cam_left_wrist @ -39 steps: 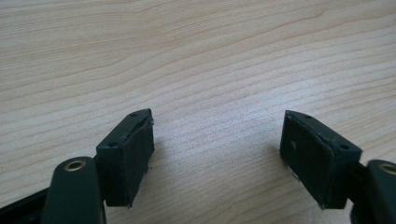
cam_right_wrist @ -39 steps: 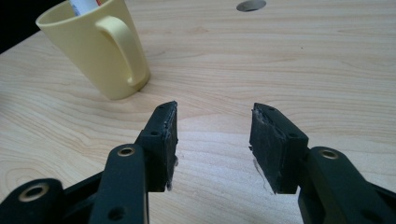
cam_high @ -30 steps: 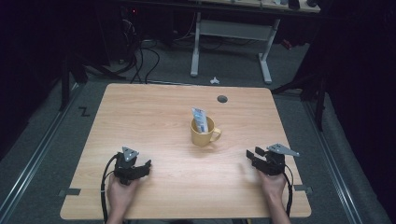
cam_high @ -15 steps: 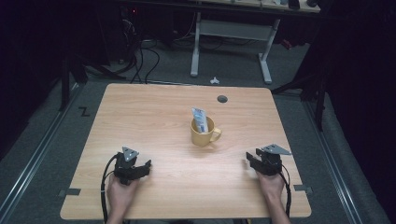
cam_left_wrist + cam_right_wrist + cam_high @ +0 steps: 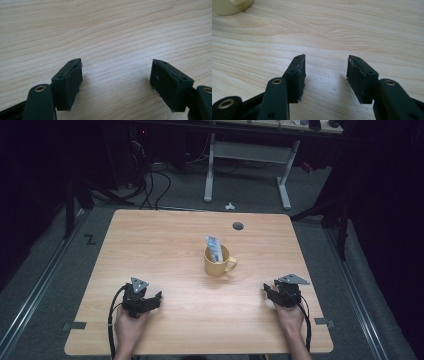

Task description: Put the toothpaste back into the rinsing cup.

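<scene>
Mug: a yellow mug (image 5: pixel 217 262) stands upright near the middle of my table (image 5: pixel 165 235), its handle toward my right side, well apart from both of my claws. Its pale base shows at the top left corner (image 5: pixel 233 6) of the right gripper view.
Tube: a small tube (image 5: pixel 214 248) stands tilted inside the mug, its top poking above the rim.
Left claw: my left gripper (image 5: pixel 156 296) rests low on the near left part of the table. In the left gripper view (image 5: pixel 116 80) its jaws stand wide apart over bare wood, with nothing between them and nothing held.
Right claw: my right gripper (image 5: pixel 266 292) sits near the right edge, jaws pointing toward the middle. In the right gripper view (image 5: pixel 325 77) the jaws are partly apart and have just been opening; only wood lies between them, so I hold nothing.
Step in hand: as I judge it, I am readying my right claw to reach for the mug or the tube.
How to do it well: I should open wider before I get near, come in level toward the mug, and steady the mug with my other claw if I pull the tube, since a tilted tube could tip a light mug.
</scene>
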Demonstrator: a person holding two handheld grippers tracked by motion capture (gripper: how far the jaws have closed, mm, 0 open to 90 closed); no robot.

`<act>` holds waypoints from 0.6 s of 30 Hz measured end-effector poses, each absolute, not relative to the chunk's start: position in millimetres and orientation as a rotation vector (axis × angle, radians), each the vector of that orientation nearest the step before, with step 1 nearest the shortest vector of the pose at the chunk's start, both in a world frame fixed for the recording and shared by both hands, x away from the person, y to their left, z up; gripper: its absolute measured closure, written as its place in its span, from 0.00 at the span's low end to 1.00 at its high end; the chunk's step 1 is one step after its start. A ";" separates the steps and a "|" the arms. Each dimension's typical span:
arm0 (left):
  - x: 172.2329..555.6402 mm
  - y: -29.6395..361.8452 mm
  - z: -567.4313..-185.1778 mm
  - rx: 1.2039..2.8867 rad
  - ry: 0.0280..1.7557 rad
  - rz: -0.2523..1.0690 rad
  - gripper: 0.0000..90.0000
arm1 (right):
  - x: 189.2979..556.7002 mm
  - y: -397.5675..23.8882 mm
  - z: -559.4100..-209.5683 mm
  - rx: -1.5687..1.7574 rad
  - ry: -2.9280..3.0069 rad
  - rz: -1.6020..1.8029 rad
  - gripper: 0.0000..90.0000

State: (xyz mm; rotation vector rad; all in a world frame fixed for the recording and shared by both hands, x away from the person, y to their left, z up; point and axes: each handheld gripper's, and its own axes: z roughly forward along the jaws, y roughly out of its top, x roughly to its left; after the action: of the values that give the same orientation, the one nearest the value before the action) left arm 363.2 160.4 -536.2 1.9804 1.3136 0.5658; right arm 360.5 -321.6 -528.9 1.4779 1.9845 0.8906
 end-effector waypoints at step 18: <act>362.8 160.6 -536.2 1.981 1.313 0.565 0.29 | 363.5 -320.3 -530.0 1.485 2.018 0.862 0.47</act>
State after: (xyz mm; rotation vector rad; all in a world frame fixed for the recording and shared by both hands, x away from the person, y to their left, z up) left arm 362.8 160.6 -536.2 1.9808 1.3131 0.5647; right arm 363.5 -320.3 -530.0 1.4852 2.0180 0.8616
